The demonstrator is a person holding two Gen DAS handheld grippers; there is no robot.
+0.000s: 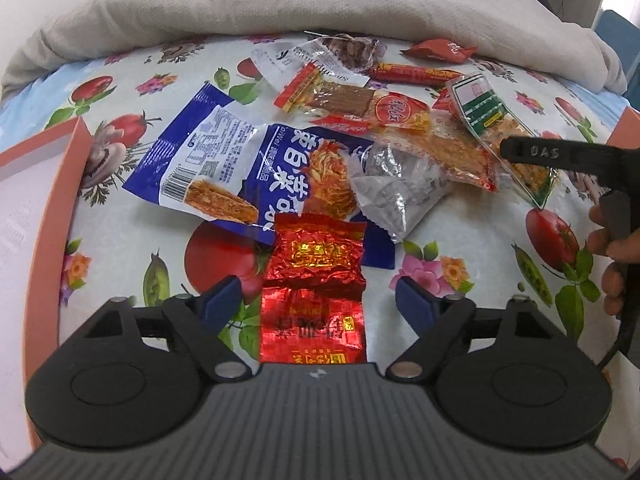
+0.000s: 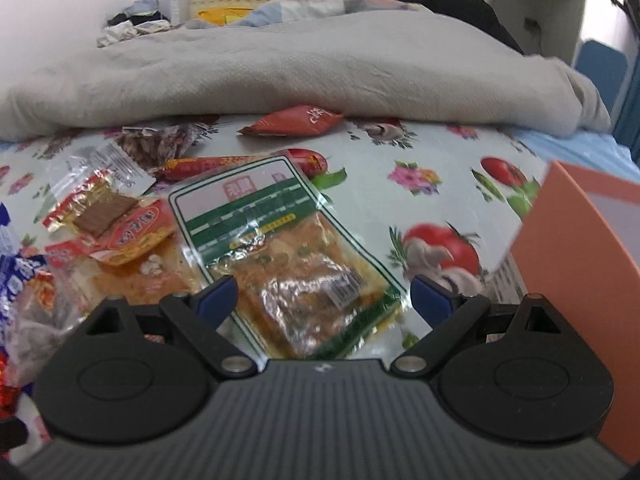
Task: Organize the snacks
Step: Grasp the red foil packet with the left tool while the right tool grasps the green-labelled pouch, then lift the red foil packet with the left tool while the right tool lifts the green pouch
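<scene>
The left gripper is hovering over a floral cloth, fingers apart, a red foil packet lying between them untouched. A blue snack bag is lying just beyond it, overlapped by its top edge. An orange box is standing at the left edge. The right gripper is hanging with fingers spread on either side of a green-bordered pouch, not pressing it. Bare cloth is lying open to its right, up to another orange box. A grey blanket is closing off the far side.
</scene>
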